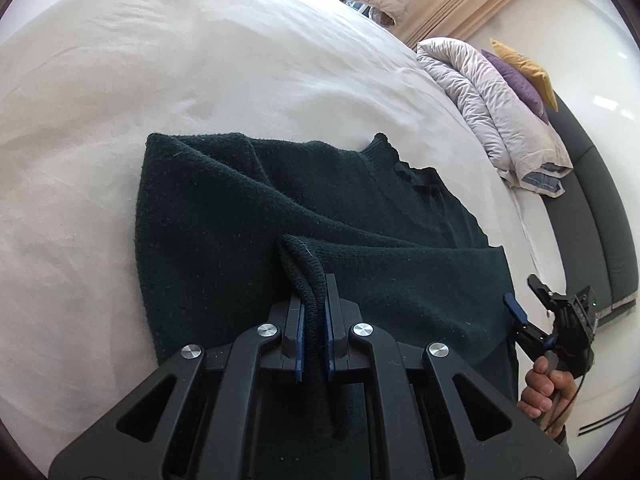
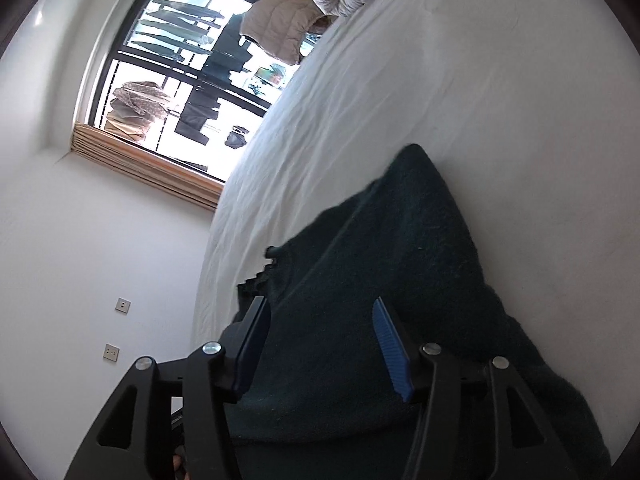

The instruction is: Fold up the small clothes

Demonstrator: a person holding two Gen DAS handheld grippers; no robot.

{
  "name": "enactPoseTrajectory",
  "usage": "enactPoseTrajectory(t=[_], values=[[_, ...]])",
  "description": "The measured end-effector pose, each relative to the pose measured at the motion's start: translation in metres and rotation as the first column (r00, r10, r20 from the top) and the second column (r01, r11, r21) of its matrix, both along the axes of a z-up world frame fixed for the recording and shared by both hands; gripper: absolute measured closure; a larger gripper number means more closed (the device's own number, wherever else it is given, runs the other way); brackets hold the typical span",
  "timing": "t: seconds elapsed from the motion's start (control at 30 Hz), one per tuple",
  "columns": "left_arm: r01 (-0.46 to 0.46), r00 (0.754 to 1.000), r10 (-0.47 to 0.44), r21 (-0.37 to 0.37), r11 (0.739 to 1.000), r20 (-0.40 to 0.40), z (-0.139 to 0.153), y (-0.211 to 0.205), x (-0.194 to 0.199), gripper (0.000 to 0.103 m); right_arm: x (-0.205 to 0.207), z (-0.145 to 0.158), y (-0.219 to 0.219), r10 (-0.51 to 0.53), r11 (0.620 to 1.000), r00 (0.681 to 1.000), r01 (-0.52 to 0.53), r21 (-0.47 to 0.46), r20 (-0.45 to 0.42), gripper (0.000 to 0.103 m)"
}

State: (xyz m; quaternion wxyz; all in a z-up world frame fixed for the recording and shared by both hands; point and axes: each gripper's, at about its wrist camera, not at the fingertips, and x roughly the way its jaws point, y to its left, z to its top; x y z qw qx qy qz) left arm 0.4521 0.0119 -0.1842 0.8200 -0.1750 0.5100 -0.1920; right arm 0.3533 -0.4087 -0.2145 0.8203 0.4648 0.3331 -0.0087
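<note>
A dark green knitted sweater (image 1: pixel 248 216) lies on the white bed sheet (image 1: pixel 160 60), partly folded over itself. My left gripper (image 1: pixel 314 284) is shut on a ribbed edge of the sweater (image 1: pixel 298 256) and holds that fold up above the lower layer. My right gripper (image 1: pixel 520 300) shows at the sweater's right edge in the left wrist view, held in a hand, its jaws apart. In the right wrist view the right gripper (image 2: pixel 320 308) is open over the sweater (image 2: pixel 400 240), with nothing between the blue pads (image 2: pixel 390 340).
A bunched grey duvet (image 1: pixel 500 104) with purple and yellow cushions (image 1: pixel 520 76) lies at the bed's far right, beside a dark headboard (image 1: pixel 600 216). A window with hanging laundry (image 2: pixel 180 68) and a white wall with sockets (image 2: pixel 116 328) stand beyond the bed's edge.
</note>
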Motion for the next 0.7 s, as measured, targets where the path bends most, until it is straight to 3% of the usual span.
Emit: enactPoseTrajectory(t=[0.07,0.13,0.23,0.27,0.3,0.4,0.47,0.57,0.7], values=[[0.006,1.0,-0.006,-0.002,1.0,0.011,-0.003,0.002,-0.001,0.093,-0.002,-0.003,-0.004,0.007,1.0,1.0,-0.007,-0.014,0.001,0.071],[0.006,1.0,-0.006,-0.04,0.999,0.01,-0.006,0.009,-0.002,0.093,-0.006,0.0,-0.006,0.009,1.0,1.0,-0.009,-0.011,0.001,0.069],[0.0,1.0,0.001,-0.076,0.997,0.009,-0.006,0.015,-0.006,0.093,-0.013,0.022,-0.006,-0.012,0.998,0.998,0.016,-0.057,0.064,0.043],[-0.011,1.0,0.013,-0.058,0.998,0.023,-0.002,0.017,-0.008,0.092,-0.012,0.029,-0.008,-0.017,0.998,0.996,0.023,-0.066,0.092,0.033],[-0.028,0.998,0.029,-0.014,1.0,0.049,0.006,0.016,-0.013,0.092,-0.009,0.034,-0.008,-0.007,0.998,0.994,0.015,-0.066,0.111,0.03],[-0.107,0.981,0.09,0.091,0.99,0.171,0.037,0.015,-0.03,0.092,0.011,0.034,-0.007,0.03,0.997,0.995,-0.023,-0.077,0.093,0.03],[-0.084,0.973,0.053,0.131,0.988,0.225,0.053,0.001,-0.037,0.092,0.023,0.02,-0.01,0.043,0.998,0.998,-0.04,-0.057,0.043,0.03],[-0.013,0.971,-0.054,0.277,0.961,0.232,0.051,-0.034,-0.037,0.092,0.026,0.001,-0.018,0.039,0.997,0.999,-0.038,-0.059,0.008,0.037],[-0.003,0.988,-0.05,0.338,0.941,0.148,0.016,-0.043,-0.033,0.092,0.011,-0.003,-0.035,0.036,0.999,0.998,-0.036,-0.008,0.045,0.043]])
